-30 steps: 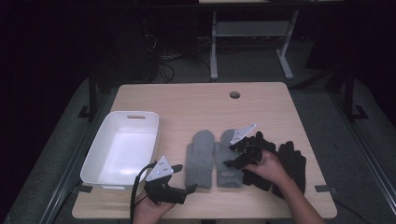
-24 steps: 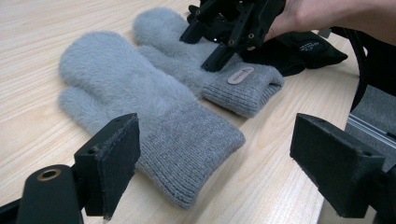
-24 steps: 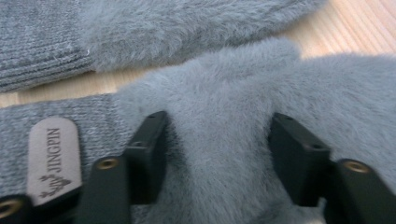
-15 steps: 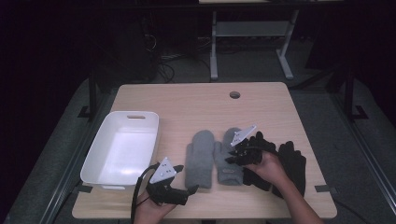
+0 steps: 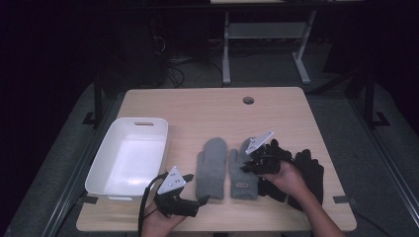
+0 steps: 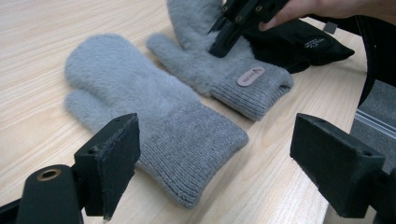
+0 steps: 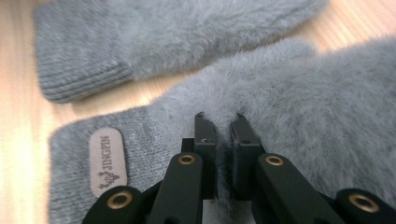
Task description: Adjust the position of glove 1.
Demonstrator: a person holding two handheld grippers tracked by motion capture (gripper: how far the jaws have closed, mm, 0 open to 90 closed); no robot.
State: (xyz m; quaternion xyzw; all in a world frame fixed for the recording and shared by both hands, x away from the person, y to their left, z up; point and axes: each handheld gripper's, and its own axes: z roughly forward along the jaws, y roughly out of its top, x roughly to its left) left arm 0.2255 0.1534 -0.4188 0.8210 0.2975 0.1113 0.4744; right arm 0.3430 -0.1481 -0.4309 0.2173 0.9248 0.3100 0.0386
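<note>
Two fuzzy grey mittens lie side by side near the table's front edge. My right gripper (image 5: 245,168) (image 7: 223,121) is shut on a pinch of fur in the middle of the right mitten (image 5: 242,173) (image 7: 303,107), which has a small label (image 7: 106,161) on its cuff. The left mitten (image 5: 211,168) (image 6: 140,102) lies flat and free. My left gripper (image 5: 202,200) (image 6: 224,163) is open just in front of that mitten's ribbed cuff, jaws wide apart, touching nothing. In the left gripper view the right gripper (image 6: 222,44) presses down on the labelled mitten (image 6: 224,70).
A pair of black gloves (image 5: 309,173) (image 6: 299,42) lies to the right of the mittens, partly under the right hand. A white tray (image 5: 129,121) stands at the front left. The table's far half (image 5: 212,108) is bare wood with a round cable hole (image 5: 248,100).
</note>
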